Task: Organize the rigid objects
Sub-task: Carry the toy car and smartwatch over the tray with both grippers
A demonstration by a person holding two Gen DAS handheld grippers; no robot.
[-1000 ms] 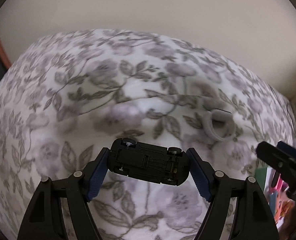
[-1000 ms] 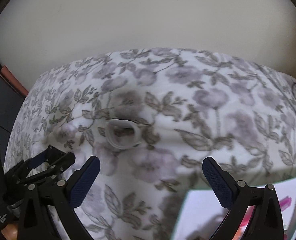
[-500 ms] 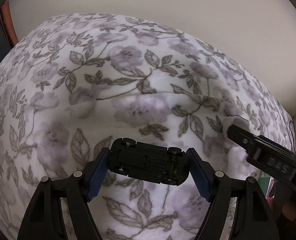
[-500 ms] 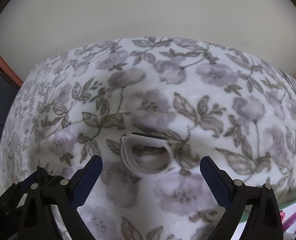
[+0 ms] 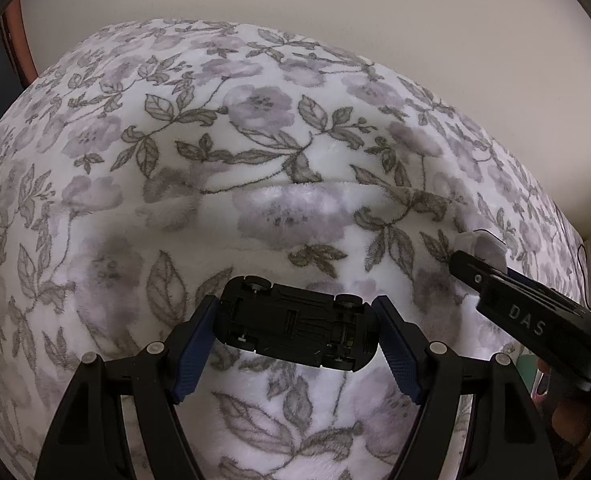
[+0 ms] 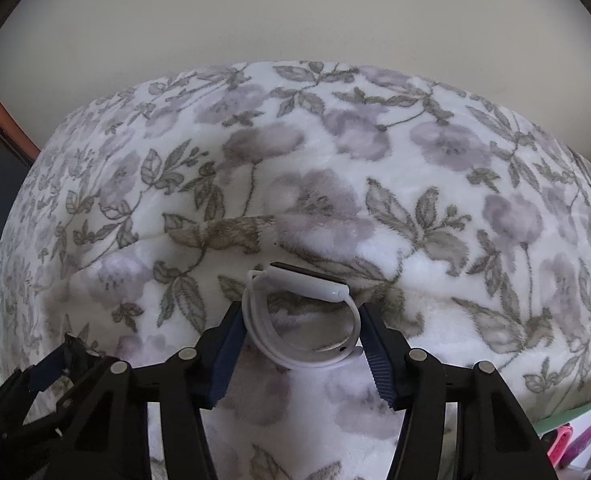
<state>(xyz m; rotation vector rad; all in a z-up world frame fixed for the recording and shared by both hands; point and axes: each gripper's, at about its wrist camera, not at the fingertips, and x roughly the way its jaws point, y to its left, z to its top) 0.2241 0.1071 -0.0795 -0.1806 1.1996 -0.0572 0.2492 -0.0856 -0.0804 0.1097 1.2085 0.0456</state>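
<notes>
Left gripper point(image 5: 295, 334): its two blue pads pinch a black toy car point(image 5: 293, 330) by the nose and the tail.
Toy car: it is between the fingertips, with the underside toward the camera and the wheels visible; its long axis goes across the gripper, from pad to pad, a little tilted down to the right.
Right gripper point(image 6: 300, 330): the jaws are closing around a white watch point(image 6: 301, 316); the pads are at the two sides of the strap loop, touching it or almost.
Watch: it lies on the blanket between the fingertips; the flat case is on the far side of the loop, and its long side goes across the gripper.
Surface: a soft white blanket point(image 5: 255, 152) with grey leaves and pale purple flowers, with a fold just beyond the fingertips.
Room: a plain cream wall point(image 6: 295, 12) behind the blanket.
</notes>
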